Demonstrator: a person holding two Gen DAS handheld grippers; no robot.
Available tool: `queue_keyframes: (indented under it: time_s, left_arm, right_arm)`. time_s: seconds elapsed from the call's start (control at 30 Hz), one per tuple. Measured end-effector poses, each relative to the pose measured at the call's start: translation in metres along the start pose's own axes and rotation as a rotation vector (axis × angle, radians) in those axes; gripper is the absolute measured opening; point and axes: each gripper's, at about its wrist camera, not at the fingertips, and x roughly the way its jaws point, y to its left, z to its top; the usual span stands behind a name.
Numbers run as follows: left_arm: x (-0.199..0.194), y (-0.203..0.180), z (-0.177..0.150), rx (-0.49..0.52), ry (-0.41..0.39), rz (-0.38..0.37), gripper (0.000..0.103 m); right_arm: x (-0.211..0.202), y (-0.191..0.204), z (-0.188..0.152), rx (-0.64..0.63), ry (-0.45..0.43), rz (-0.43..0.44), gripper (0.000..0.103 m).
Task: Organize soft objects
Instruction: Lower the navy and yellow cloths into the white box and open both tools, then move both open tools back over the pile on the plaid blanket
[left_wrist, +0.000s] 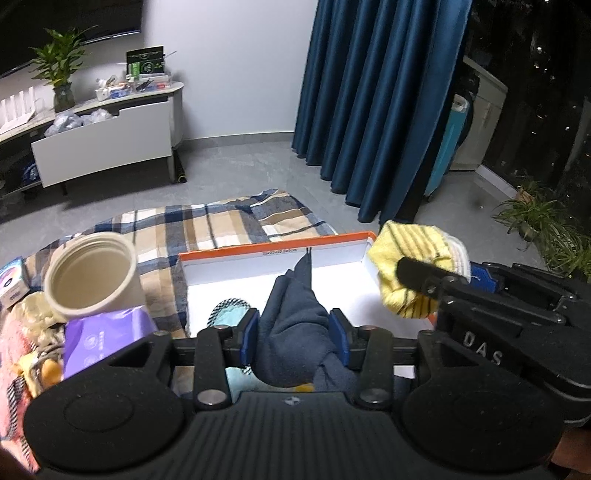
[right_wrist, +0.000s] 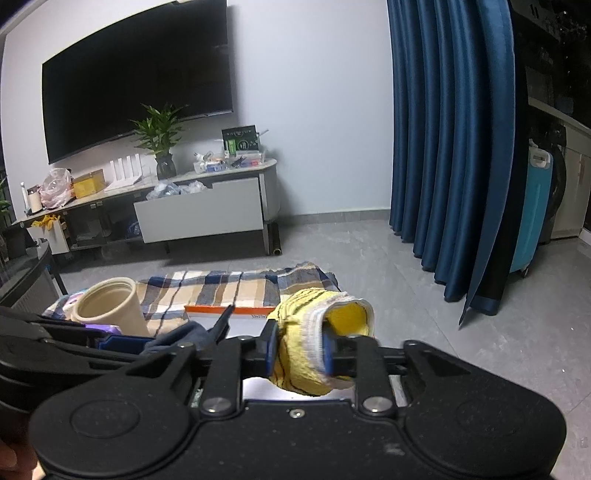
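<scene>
Plaid blanket (left_wrist: 207, 225); socks (left_wrist: 295, 306) over box (left_wrist: 273, 247)

A white box (left_wrist: 280, 273) with an orange rim serves as the landmark. Draped into it is a plain navy sock (left_wrist: 295, 317), flanked by the blue pads and black frame of the left tool (left_wrist: 294, 334). At the box's right corner, a yellow sock (left_wrist: 413, 266) with thin dark stripes and a white cuff sits in the black right tool (right_wrist: 299, 352). Inside the box, a light-blue item (left_wrist: 231, 314) shows a black-and-white checked edge. Under the box lies a blanket (left_wrist: 221, 225) checked in beige, navy and white. Left of the box stand a cream jar (left_wrist: 92, 273) and a purple packet (left_wrist: 107, 339). Behind the box hang deep-blue curtains (left_wrist: 376, 103).
</scene>
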Motion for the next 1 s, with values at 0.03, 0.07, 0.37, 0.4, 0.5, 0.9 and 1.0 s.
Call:
queue_keyframes:
  time_s: [0.03, 0.07, 0.37, 0.4, 0.5, 0.9, 1.0]
  left_arm:
    - [0.001, 0.000, 0.000, 0.002, -0.003, -0.008, 0.049]
    - [0.003, 0.000, 0.000, 0.007, -0.002, -0.008, 0.051]
    - [-0.011, 0.007, -0.001, -0.015, -0.016, 0.001, 0.067]
    - [-0.015, 0.008, -0.001, -0.019, -0.022, 0.007, 0.067]
    - [-0.028, 0.009, -0.002, -0.023, -0.041, 0.020, 0.068]
    - [-0.077, 0.022, -0.010, -0.034, -0.086, 0.093, 0.075]
    - [-0.087, 0.028, -0.013, -0.041, -0.098, 0.110, 0.075]
  right_arm:
    - [0.001, 0.000, 0.000, -0.001, 0.005, -0.007, 0.040]
    - [0.001, -0.002, 0.000, 0.004, 0.007, -0.008, 0.045]
    - [-0.024, 0.000, -0.001, -0.001, -0.010, 0.006, 0.058]
    - [-0.028, 0.001, 0.000, -0.005, -0.019, 0.003, 0.058]
    - [-0.041, 0.006, 0.002, 0.004, -0.042, 0.016, 0.058]
    - [-0.077, 0.044, 0.005, -0.031, -0.086, 0.074, 0.058]
    - [-0.083, 0.053, 0.006, -0.039, -0.092, 0.094, 0.058]
